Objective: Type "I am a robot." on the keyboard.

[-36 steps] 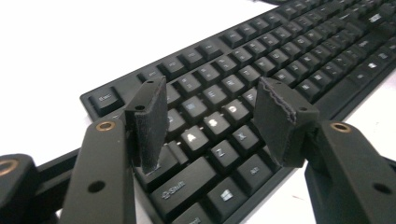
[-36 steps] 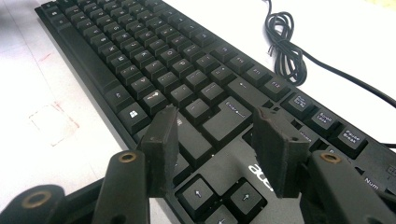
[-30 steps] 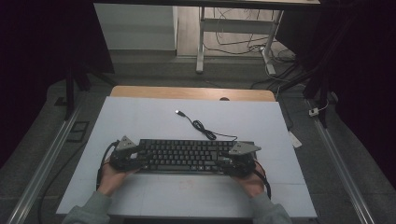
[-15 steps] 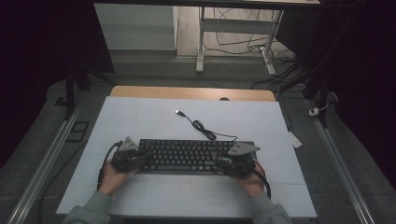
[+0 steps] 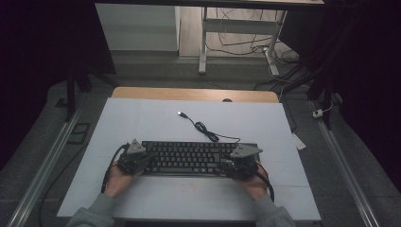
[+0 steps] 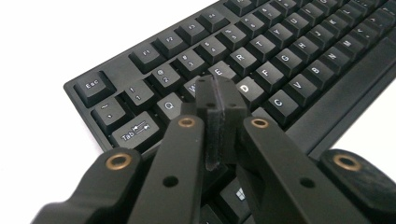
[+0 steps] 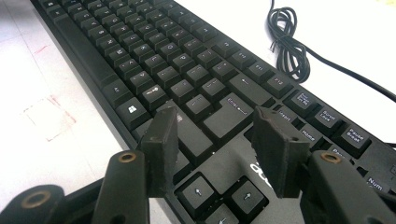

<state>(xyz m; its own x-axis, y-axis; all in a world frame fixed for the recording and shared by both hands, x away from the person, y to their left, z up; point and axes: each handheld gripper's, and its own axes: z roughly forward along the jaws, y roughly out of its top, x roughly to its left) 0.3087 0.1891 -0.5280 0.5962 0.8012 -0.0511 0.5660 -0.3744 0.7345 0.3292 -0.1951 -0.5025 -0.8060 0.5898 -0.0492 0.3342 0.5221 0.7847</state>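
Observation:
A black keyboard (image 5: 189, 158) lies across the white table top, its cable (image 5: 204, 127) coiled behind it and ending in a USB plug (image 5: 180, 113). My left gripper (image 5: 141, 161) hovers over the keyboard's left end. In the left gripper view its jaws have just been closing and now meet pad to pad (image 6: 220, 93) above the keys (image 6: 280, 60) near Q and W, with nothing between them. My right gripper (image 5: 232, 165) is over the keyboard's right end. In the right gripper view it stands open (image 7: 215, 126) above the keys (image 7: 163, 51) by Enter and the arrows, the cable (image 7: 285, 44) beyond.
The white sheet (image 5: 142, 123) covers a wooden table whose far edge (image 5: 189, 93) shows behind it. Bare sheet lies in front of and behind the keyboard. Metal rails run along the floor on both sides, and desk legs with cables stand farther back.

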